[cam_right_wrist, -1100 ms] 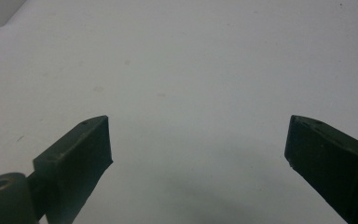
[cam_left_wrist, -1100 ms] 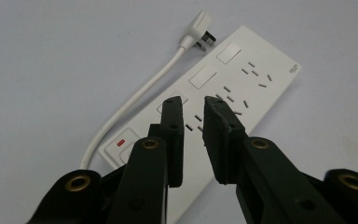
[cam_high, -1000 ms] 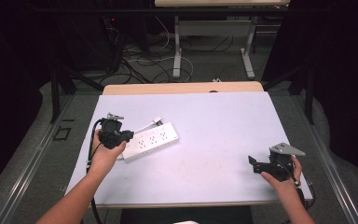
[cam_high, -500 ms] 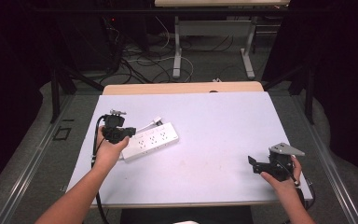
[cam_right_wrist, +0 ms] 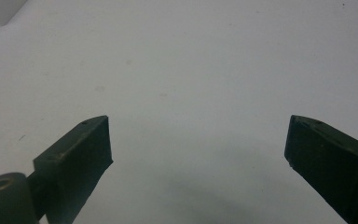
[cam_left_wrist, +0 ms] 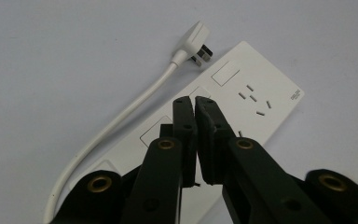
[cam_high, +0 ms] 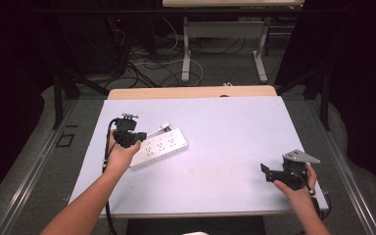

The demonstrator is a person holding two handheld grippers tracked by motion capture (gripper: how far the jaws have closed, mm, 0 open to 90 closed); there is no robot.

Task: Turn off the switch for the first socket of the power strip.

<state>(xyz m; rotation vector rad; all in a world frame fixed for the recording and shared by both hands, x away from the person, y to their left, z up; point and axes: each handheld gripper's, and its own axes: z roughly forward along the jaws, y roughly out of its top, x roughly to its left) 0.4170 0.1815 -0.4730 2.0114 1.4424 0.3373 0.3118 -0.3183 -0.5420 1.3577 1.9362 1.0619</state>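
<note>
The left claw point(cam_left_wrist: 195, 105) hid the power strip's point(cam_left_wrist: 256, 100) middle sockets; its cord point(cam_left_wrist: 116, 122) ran off the bottom edge.

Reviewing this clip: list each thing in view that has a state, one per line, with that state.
Left tool: jaws closed together, empty, poised over the power strip.
Right tool: jaws wide open, empty, over bare table.
Power strip: lying flat on the table, sockets up, nothing plugged in.
Plug: unplugged, resting on the table beside the strip's end.
Cord: slack, curving along the strip's side.
</note>
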